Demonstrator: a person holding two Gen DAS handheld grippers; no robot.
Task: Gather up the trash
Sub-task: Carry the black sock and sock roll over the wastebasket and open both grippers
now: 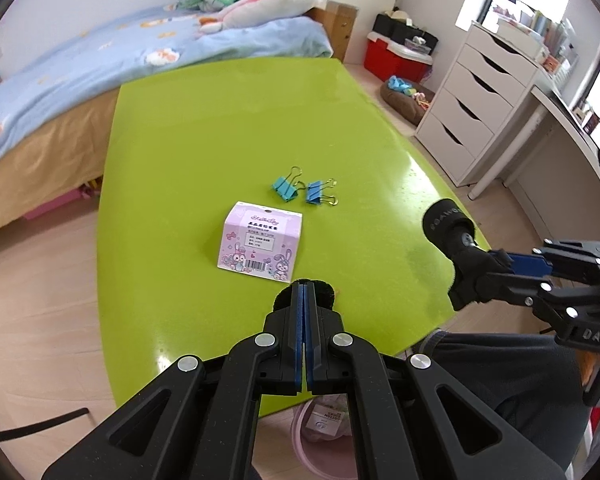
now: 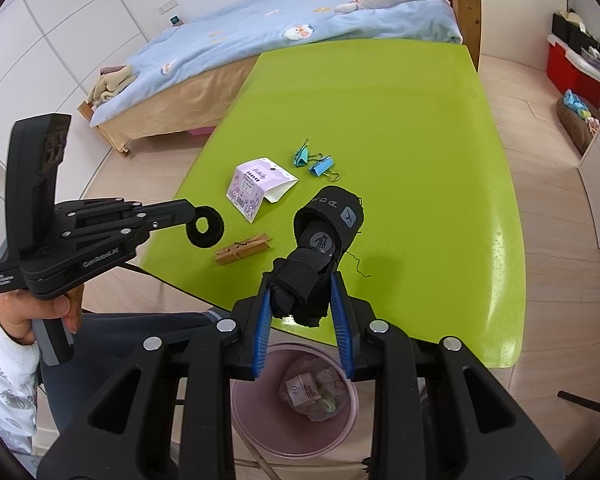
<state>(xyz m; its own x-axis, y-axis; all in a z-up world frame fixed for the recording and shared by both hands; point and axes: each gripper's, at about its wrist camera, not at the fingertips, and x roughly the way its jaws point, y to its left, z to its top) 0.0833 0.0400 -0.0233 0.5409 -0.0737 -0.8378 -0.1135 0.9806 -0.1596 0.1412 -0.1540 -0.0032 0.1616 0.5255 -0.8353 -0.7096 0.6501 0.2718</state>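
Observation:
My right gripper is shut on a black fabric wrist brace and holds it above the near edge of the green table; the brace also shows in the left wrist view. My left gripper is shut on a small black fabric ring, held over the table's near left corner. A pink trash bin with wrappers inside stands on the floor below the table edge. A pink printed paper box, two blue binder clips and a wooden clothespin lie on the table.
A bed with a blue cover and plush toys runs along the table's far left side. A white drawer unit and a red box stand to the right. My legs are under the table's near edge.

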